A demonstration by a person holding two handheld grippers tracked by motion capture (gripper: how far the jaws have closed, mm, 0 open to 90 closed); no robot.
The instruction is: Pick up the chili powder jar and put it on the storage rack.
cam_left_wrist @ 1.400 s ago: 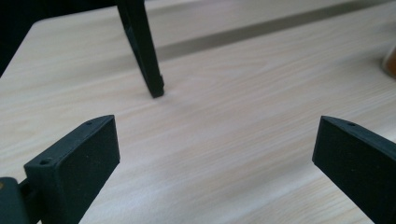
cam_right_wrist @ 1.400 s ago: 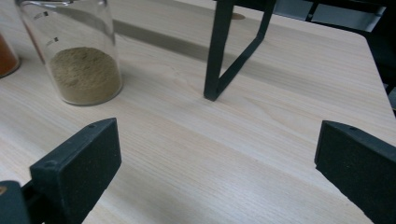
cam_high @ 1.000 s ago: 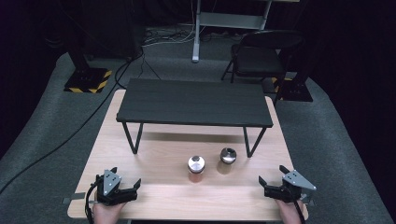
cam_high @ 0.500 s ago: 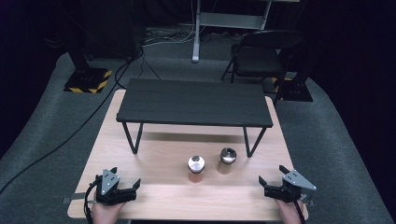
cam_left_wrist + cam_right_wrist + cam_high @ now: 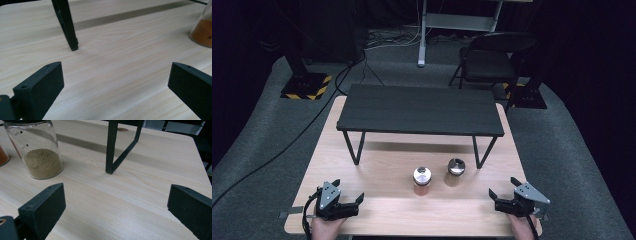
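Two glass spice jars with metal lids stand on the wooden table [image 5: 382,210] in front of a black shelf. One jar [image 5: 422,181] holds orange powder, and its base [image 5: 203,32] shows at the right edge of the left gripper view. The other jar [image 5: 455,171] holds tan powder [image 5: 37,152]. My left gripper [image 5: 348,194] rests open near the front left corner, jaws wide apart and empty [image 5: 115,85]. My right gripper [image 5: 503,189] rests open near the front right corner, also empty [image 5: 115,207].
A low black shelf [image 5: 419,110] on thin metal legs [image 5: 66,25] [image 5: 111,147] spans the back half of the table. A folding chair [image 5: 492,57] and stands with striped bases [image 5: 306,86] sit on the floor behind.
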